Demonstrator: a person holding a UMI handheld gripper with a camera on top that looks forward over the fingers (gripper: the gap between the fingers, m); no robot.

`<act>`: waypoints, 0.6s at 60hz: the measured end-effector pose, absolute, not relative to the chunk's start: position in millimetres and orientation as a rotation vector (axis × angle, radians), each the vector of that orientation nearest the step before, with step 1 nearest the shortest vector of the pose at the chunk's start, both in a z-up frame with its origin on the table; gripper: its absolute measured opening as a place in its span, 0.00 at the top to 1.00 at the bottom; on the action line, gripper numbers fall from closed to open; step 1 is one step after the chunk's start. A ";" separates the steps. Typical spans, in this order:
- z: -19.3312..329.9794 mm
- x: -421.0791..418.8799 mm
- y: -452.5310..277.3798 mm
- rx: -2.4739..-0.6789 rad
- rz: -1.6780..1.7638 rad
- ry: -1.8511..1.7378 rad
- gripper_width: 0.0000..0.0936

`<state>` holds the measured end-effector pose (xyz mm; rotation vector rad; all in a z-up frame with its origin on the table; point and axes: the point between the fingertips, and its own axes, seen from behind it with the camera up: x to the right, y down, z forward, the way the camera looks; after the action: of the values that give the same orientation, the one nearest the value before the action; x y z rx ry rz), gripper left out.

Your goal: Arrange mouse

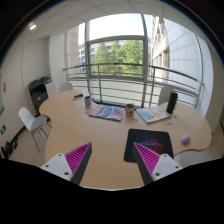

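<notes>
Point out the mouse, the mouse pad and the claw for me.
mouse point(185, 139): gripper view, its top.
mouse pad point(152, 142): gripper view, bare far part.
claw point(113, 160): gripper view, midway between its open fingertips.

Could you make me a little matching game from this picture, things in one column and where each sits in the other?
Things:
1. mouse
2. mouse mat
3. white chair
4. gripper

Places:
a. beside the table, off to its left
b. dark, just ahead of the right finger
c. on the table, right of the mat
d. nearest the camera, fingers open and holding nothing

Pairs: 1-c, 2-b, 3-a, 4-d
</notes>
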<state>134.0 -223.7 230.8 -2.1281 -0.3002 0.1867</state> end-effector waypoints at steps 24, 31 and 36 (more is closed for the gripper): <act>105.1 374.8 -165.7 -2.256 -0.068 -0.025 0.09; 71.0 462.0 -116.8 -2.226 -0.152 0.058 0.09; 54.5 511.1 -76.8 -2.197 -0.173 0.116 0.10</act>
<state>511.1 -76.8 54.5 -2.1967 0.1160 -0.1728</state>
